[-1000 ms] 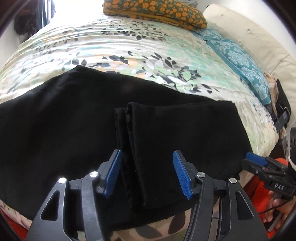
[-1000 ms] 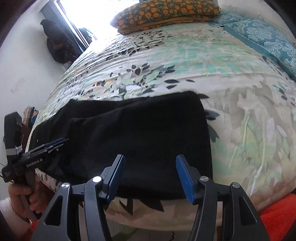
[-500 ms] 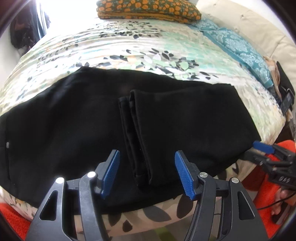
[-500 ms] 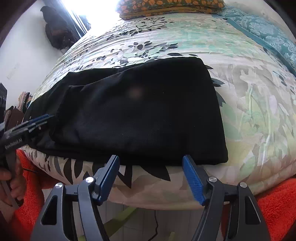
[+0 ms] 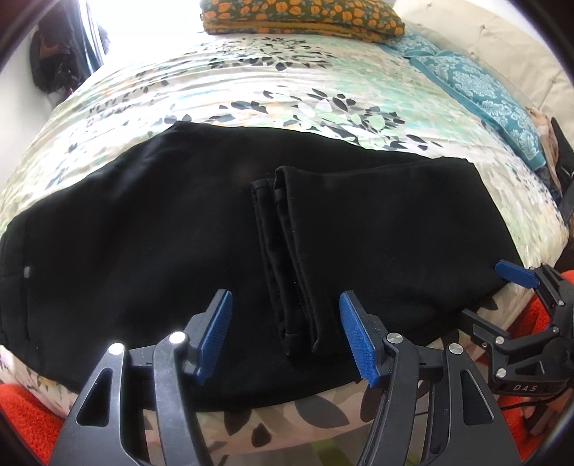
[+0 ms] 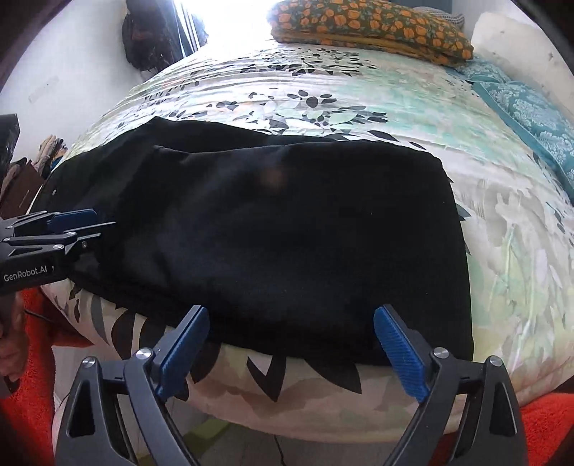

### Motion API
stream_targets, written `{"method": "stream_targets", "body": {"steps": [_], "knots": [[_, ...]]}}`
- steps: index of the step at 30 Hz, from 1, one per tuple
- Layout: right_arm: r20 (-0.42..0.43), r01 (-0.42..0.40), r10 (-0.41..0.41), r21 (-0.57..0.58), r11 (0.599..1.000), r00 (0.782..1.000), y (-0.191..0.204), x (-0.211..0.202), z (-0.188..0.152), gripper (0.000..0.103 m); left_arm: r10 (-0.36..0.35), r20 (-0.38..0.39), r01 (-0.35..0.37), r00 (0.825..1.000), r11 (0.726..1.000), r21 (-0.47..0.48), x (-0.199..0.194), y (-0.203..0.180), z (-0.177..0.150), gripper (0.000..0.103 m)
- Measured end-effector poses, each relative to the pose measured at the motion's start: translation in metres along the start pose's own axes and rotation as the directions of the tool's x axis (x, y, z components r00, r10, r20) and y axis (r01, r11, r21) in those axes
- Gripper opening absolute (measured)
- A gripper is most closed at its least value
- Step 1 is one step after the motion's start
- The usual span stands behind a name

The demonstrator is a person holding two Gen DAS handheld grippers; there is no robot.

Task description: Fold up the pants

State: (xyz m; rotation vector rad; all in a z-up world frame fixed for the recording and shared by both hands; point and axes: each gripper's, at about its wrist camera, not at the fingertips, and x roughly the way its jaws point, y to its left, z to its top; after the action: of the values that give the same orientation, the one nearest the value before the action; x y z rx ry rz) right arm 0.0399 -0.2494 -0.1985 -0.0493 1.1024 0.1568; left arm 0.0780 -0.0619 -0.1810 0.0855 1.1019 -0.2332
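Black pants (image 5: pixel 143 258) lie flat along the near edge of the bed, with the leg ends folded back over the middle; the two hems (image 5: pixel 283 258) run toward me. The pants also show in the right wrist view (image 6: pixel 305 233). My left gripper (image 5: pixel 287 337) is open and empty, just above the hems at the near edge. My right gripper (image 6: pixel 287 344) is open and empty, at the bed's near edge by the folded right end. Each gripper shows in the other's view, the right gripper (image 5: pixel 516 276) at right and the left gripper (image 6: pixel 71 222) at left.
The bed has a floral quilt (image 5: pixel 272 93). An orange-flowered pillow (image 5: pixel 301 18) lies at the far end and a teal cushion (image 5: pixel 477 89) along the right side. Red carpet (image 6: pixel 545 423) covers the floor below the bed edge. Dark clothes (image 6: pixel 150 39) hang by the window.
Both grippers have drawn back toward the near edge of the bed and stayed open. The right gripper's jaws have opened a little wider. The pants have not moved.
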Motion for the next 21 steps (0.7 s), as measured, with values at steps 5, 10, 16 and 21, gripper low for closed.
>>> {"method": "stream_targets", "body": {"steps": [5, 10, 16, 21], "knots": [[-0.002, 0.037, -0.037, -0.049, 0.998, 0.999, 0.007, 0.005, -0.005, 0.097, 0.017, 0.0, -0.017, 1.0, 1.0, 0.012, 0.001, -0.001, 0.0, 0.065], [0.003, 0.04, -0.04, -0.06, 0.997, 0.999, 0.009, 0.006, -0.005, 0.101, 0.015, -0.01, -0.014, 1.0, 1.0, 0.011, 0.001, 0.001, 0.0, 0.065], [0.004, 0.043, -0.043, -0.07, 0.997, 0.999, 0.01, 0.007, -0.006, 0.103, -0.022, 0.069, 0.033, 0.997, 0.984, -0.173, -0.038, 0.064, 0.025, 0.065], [0.003, 0.042, -0.042, -0.071, 0.997, 0.999, 0.011, 0.008, -0.005, 0.103, 0.023, 0.164, 0.058, 0.986, 0.88, -0.471, -0.08, 0.203, 0.03, 0.075]]}}
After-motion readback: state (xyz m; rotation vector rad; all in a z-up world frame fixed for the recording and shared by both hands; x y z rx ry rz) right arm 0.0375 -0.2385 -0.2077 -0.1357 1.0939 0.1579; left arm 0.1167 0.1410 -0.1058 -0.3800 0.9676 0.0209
